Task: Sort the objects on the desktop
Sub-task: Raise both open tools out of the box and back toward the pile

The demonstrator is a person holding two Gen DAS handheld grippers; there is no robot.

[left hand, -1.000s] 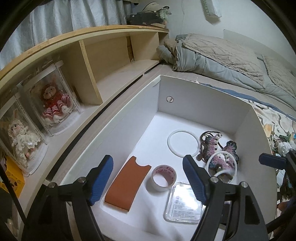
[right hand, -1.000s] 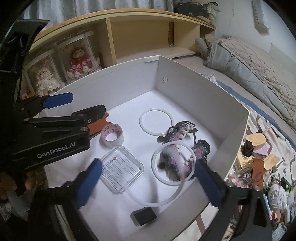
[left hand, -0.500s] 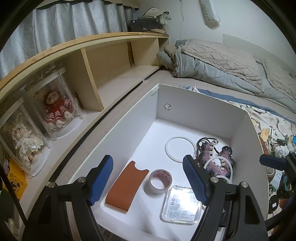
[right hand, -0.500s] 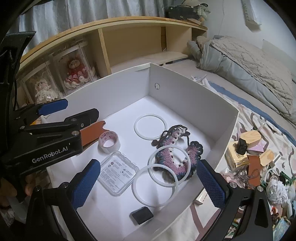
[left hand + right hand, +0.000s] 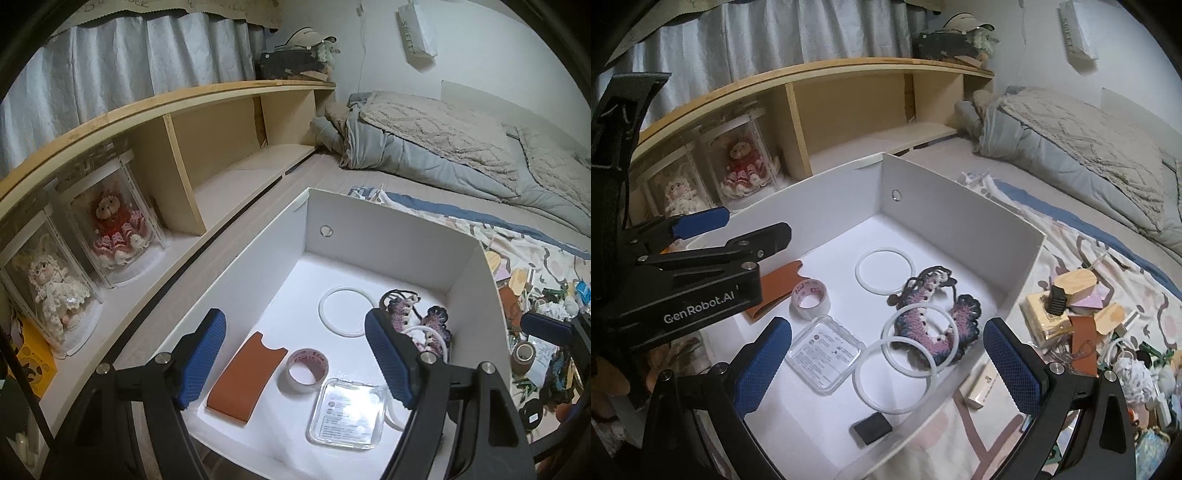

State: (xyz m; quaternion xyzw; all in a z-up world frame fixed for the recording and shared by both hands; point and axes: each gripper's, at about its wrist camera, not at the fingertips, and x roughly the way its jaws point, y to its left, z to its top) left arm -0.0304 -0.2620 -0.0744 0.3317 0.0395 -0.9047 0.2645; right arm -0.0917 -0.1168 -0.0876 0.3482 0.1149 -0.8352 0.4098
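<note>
A white open box (image 5: pixel 388 236) (image 5: pixel 960 206) holds an orange leather sleeve (image 5: pixel 245 380) (image 5: pixel 775 286), a tape roll (image 5: pixel 307 370) (image 5: pixel 810 299), a clear square lid (image 5: pixel 345 415) (image 5: pixel 825 356), white rings (image 5: pixel 345 312) (image 5: pixel 884 271), a pink-and-black crochet piece (image 5: pixel 417 317) (image 5: pixel 938 317) and a small black block (image 5: pixel 872 428). My left gripper (image 5: pixel 295 360) (image 5: pixel 738 230) hovers open above the box's near left end, holding nothing. My right gripper (image 5: pixel 886 365) is open and empty above the near right part; its blue fingertip (image 5: pixel 546 328) shows at the right edge of the left wrist view.
A wooden shelf (image 5: pixel 229 122) with two dolls in clear cases (image 5: pixel 114 229) runs along the left. Loose clutter (image 5: pixel 1071 306) and a small white carton (image 5: pixel 984 387) lie on the patterned cloth right of the box. A bed with grey covers (image 5: pixel 443 140) is behind.
Both grippers have risen and drawn back from the box, so more of the box and room shows. Their jaws stay open and empty. The things in the box have not moved.
</note>
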